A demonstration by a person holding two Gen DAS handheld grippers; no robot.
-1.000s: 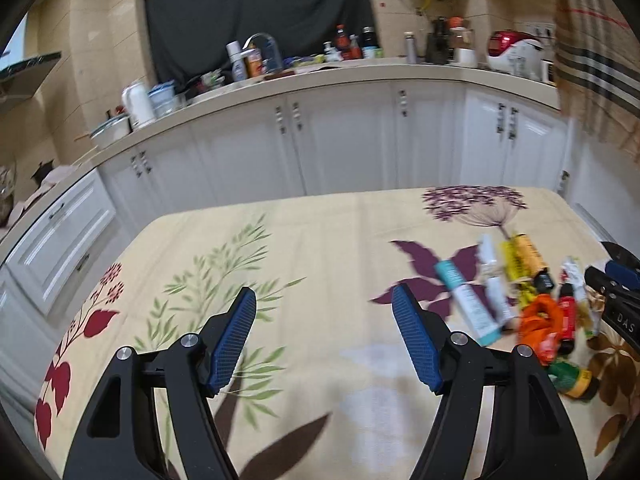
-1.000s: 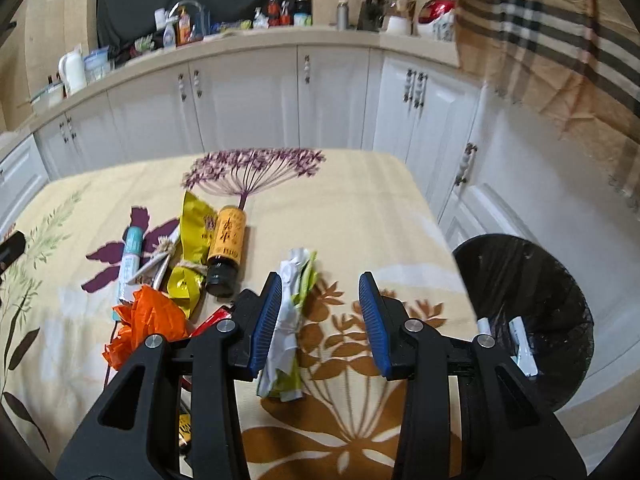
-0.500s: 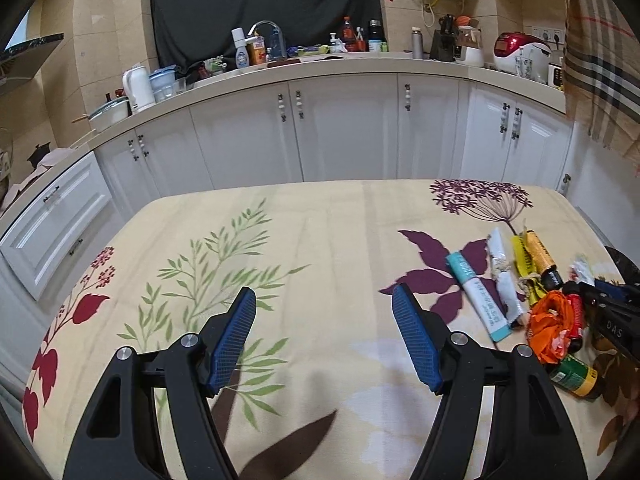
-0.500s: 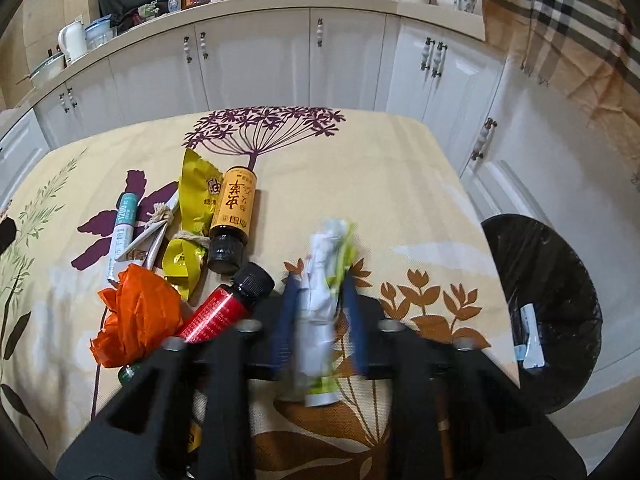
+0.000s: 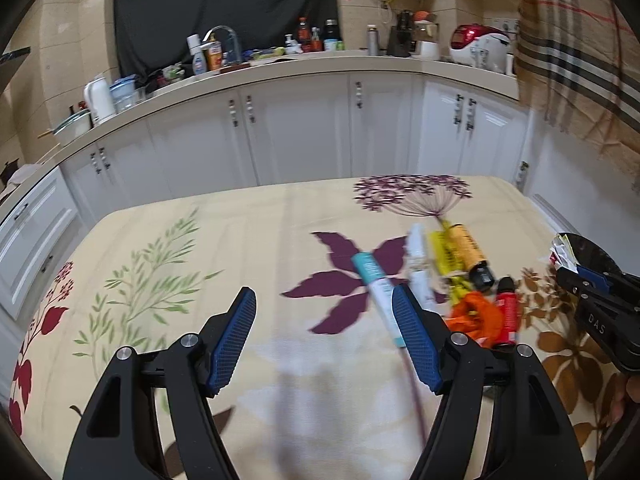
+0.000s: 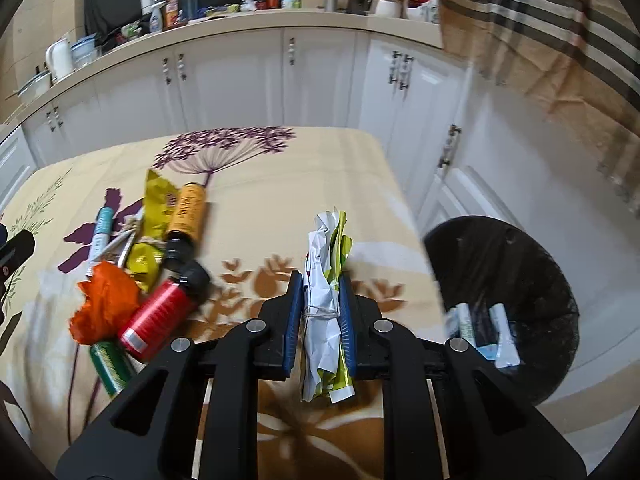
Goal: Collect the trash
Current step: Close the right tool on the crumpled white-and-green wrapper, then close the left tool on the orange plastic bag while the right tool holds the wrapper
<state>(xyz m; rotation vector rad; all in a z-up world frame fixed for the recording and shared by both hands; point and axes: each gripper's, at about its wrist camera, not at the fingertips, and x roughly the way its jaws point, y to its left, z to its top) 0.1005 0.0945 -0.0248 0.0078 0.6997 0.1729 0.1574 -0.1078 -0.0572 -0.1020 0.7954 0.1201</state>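
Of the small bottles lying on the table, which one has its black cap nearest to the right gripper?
The red bottle: its black cap lies closer to the right gripper than the orange bottle's cap.

Crumpled white-green wrapper (image 6: 326, 280), string-tied, stands upright above the tablecloth. Remaining trash clustered left: orange bag (image 6: 105, 302), red bottle (image 6: 160, 314), amber bottle (image 6: 188, 216).

a home kitchen: white cabinets (image 5: 304, 128) run under a curved countertop (image 5: 280, 70) crowded with a faucet (image 5: 224, 40), bottles (image 5: 316, 38), a kettle (image 5: 99, 98) and a rice cooker (image 5: 478, 46); a floral tablecloth (image 5: 224, 240) covers the table.
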